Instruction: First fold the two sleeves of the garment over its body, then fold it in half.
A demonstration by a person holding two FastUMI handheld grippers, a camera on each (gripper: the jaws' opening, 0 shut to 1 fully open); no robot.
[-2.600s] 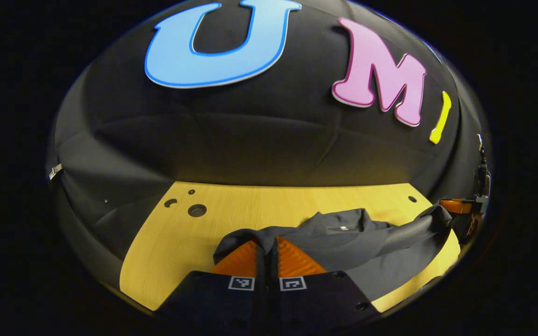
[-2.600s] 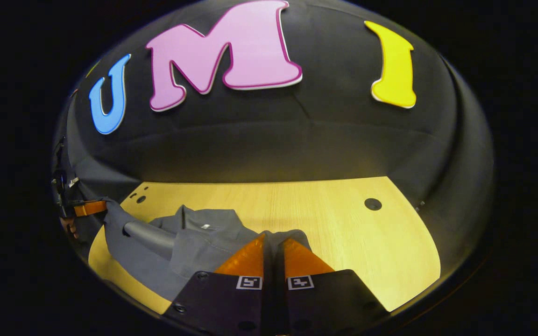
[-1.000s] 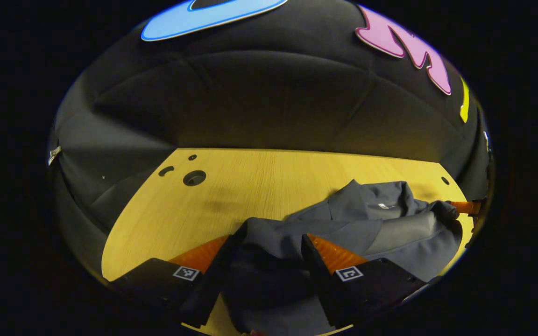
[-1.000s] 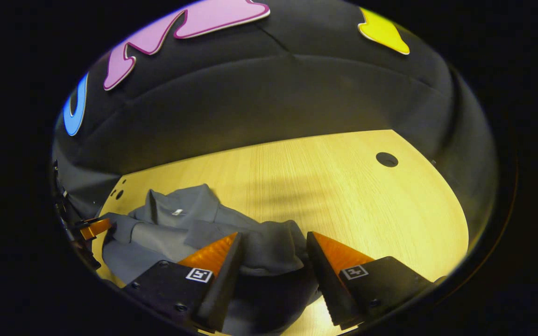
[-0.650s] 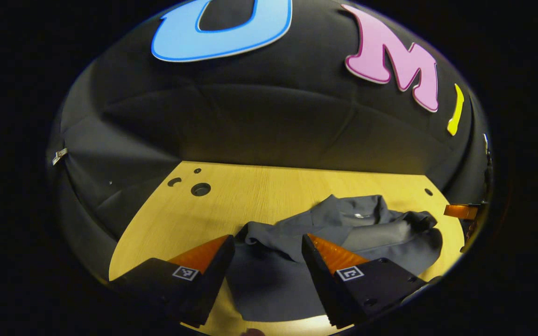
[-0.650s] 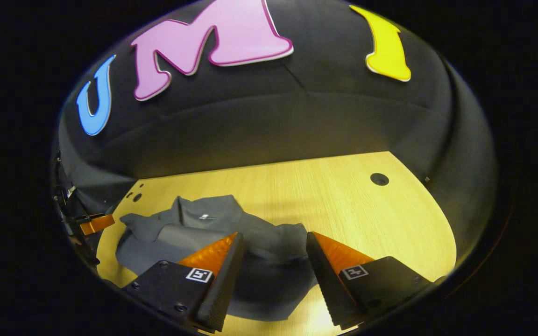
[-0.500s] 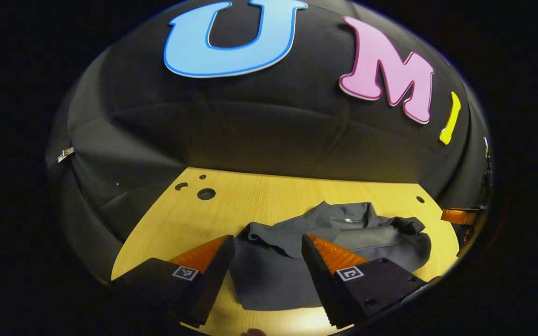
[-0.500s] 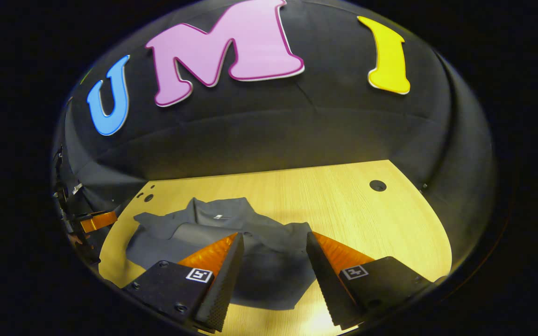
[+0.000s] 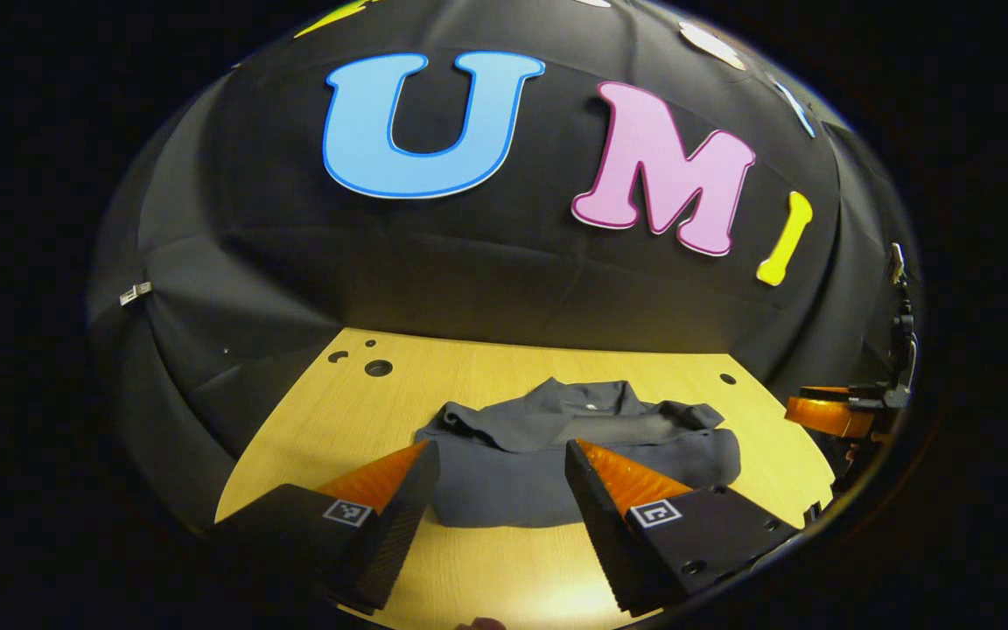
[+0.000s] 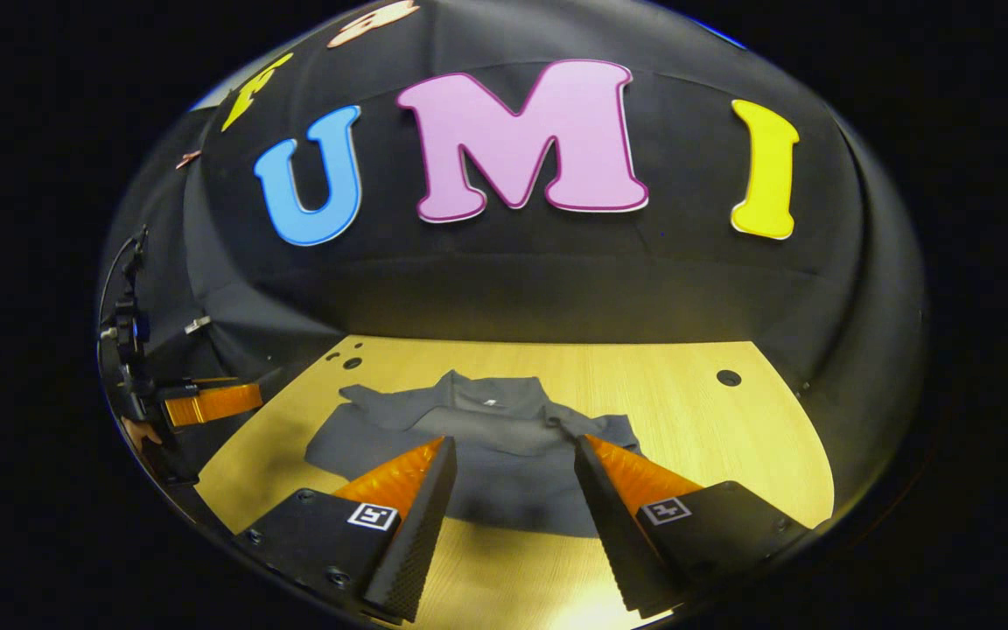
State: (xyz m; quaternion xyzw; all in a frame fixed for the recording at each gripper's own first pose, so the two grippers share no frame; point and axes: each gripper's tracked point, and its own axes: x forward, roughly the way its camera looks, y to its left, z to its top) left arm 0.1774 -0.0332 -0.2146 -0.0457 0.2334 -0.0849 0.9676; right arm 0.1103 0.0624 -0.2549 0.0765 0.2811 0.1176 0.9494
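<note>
Both grippers are now hanging wide open and empty above the table (image 9: 311, 420), having let go of the shirt (image 9: 574, 455) and drawn back from it. It is lying folded near the table's middle, collar toward the wall, so the task is looking done. The left gripper (image 9: 501, 486) view is catching the right gripper (image 10: 508, 490) at its edge; the right gripper view is showing the collar tag.

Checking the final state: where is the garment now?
The grey garment lies folded on the wooden table, just beyond the open left gripper and open right gripper, touching neither.
</note>
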